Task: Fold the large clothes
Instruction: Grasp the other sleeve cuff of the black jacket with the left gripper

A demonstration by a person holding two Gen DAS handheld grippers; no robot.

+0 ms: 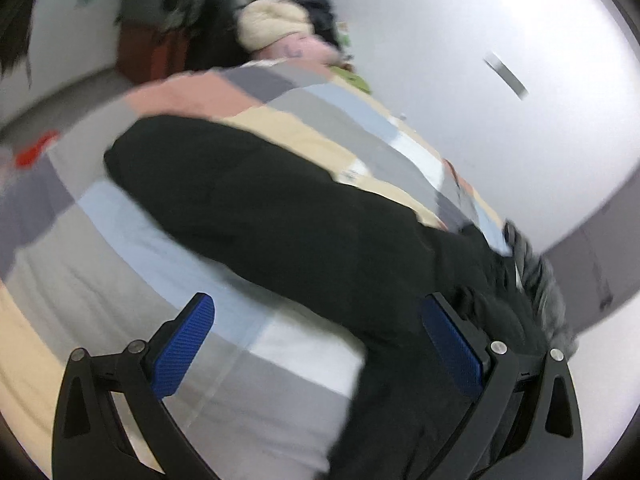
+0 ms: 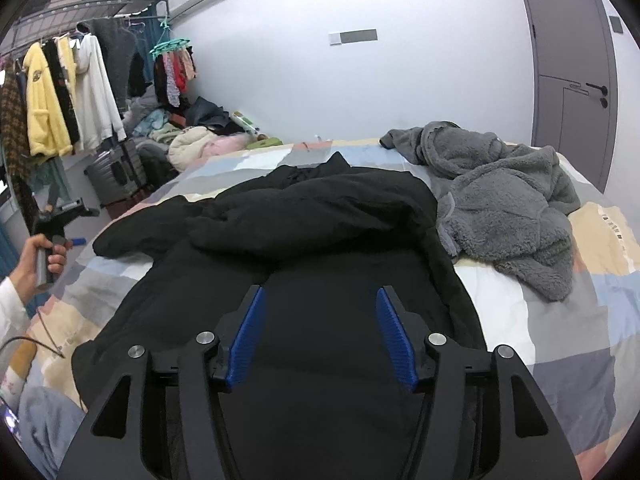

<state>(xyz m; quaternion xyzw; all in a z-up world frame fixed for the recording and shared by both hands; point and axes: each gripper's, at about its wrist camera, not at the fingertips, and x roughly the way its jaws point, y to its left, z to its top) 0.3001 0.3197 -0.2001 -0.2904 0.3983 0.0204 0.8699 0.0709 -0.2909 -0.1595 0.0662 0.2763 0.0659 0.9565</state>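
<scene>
A large black garment lies spread on the patchwork bedspread, partly bunched at its far end. My right gripper is open and empty, just above the garment's near part. My left gripper is open and empty over the bed beside the garment's long black part; that view is blurred. In the right wrist view the left gripper is held in a hand off the bed's left edge.
A grey fleece robe lies crumpled on the bed to the right of the black garment. A clothes rack, a suitcase and a pile of clothes stand at the far left. A grey door is at the right.
</scene>
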